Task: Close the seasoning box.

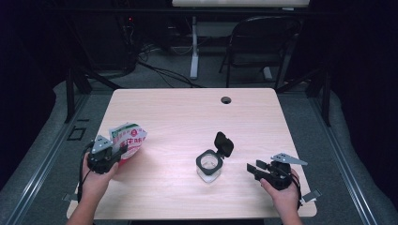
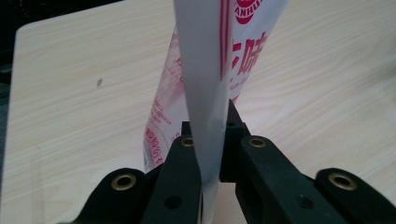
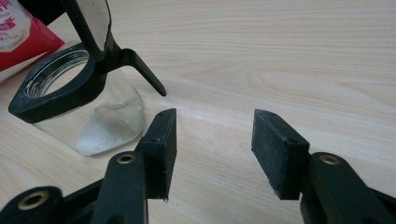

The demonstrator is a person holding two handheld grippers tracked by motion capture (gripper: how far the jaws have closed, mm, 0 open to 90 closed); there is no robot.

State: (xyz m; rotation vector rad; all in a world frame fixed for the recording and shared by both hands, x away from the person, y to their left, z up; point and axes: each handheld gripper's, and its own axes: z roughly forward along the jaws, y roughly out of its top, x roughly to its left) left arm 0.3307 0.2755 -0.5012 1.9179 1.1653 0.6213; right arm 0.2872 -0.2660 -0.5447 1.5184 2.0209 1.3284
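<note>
Near edge of the table (image 1: 187, 112): my left gripper (image 1: 112, 152) clamps the lower edge of a red-and-white printed pouch (image 1: 127, 140), lifted clear of the wood at the left side; my right gripper (image 1: 256, 169) rests at the right, jaws wide apart with nothing between them. Beyond it, mid-table, a clear jar (image 1: 209, 166) holds white powder, its black hinged lid (image 1: 224, 144) flipped up.

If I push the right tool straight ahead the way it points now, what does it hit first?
Probably nothing at once: the right tool is open over bare table. The jar sits just left of its line, so its left jaw might clip it; depth is unclear.
</note>
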